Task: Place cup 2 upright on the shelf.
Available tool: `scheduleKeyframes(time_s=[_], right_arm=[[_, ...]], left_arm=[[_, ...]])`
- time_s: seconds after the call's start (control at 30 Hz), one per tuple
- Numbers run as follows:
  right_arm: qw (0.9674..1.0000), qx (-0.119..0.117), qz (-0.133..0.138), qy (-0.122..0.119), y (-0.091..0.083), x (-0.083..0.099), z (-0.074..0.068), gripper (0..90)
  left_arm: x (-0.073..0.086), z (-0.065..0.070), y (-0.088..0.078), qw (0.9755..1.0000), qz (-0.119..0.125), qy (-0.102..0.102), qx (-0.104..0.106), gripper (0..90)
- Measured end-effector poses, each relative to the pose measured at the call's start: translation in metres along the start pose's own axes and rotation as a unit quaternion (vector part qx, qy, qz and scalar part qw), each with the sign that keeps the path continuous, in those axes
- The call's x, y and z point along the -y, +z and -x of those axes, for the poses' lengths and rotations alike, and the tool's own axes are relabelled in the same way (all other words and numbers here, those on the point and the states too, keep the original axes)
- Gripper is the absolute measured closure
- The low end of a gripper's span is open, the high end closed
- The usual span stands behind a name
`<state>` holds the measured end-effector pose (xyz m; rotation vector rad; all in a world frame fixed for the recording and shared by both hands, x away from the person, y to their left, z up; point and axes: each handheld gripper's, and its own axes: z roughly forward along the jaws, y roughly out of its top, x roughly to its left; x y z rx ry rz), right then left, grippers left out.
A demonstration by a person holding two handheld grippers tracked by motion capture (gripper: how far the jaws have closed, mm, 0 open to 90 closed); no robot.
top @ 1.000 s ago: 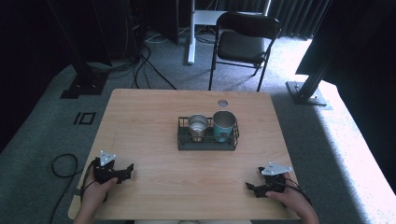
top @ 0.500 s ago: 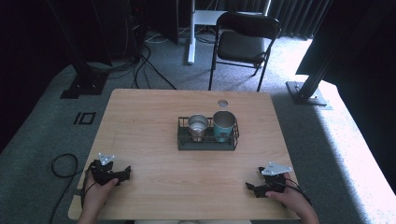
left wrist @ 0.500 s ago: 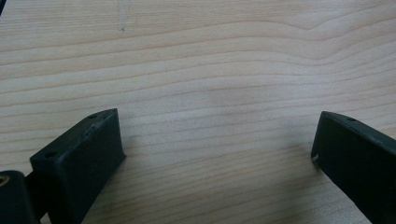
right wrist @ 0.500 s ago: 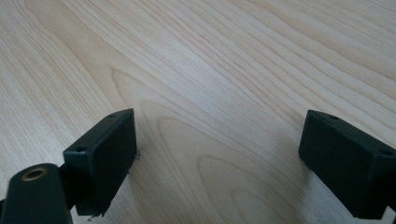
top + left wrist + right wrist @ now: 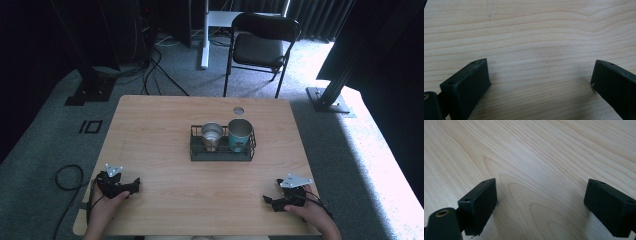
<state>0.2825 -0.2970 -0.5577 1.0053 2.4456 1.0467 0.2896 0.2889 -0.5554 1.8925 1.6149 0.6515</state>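
The rack (image 5: 222,150) holds a steel cup (image 5: 212,135) and a teal cup (image 5: 239,134) side by side, well ahead of my claws and between them. My left claw (image 5: 131,185) and right claw (image 5: 270,202) rest low on the bench (image 5: 160,130), jaws spread wide around bare wood. A chair (image 5: 262,45) stands beyond the bench.

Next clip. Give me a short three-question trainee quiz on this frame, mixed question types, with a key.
1. True or false: the left hand-held gripper is shut on a cup.
2. Which cup is taller in the wire basket? A) teal cup B) metal cup
3. Fill in: the right hand-held gripper rests near the table's ____ edge.

Key: 1 false, its jaws stand wide apart over bare wood; 2 A; 3 near.
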Motion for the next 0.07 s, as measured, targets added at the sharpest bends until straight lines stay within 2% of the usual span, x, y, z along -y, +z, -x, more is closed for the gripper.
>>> scheduleKeyframes(time_s=[0.07], right_arm=[[1.0, 0.0, 0.0, 0.0, 0.0, 0.0, 0.0, 10.8]], left_arm=[[0.0, 0.0, 0.0, 1.0, 0.0, 0.0, 0.0, 2.5]])
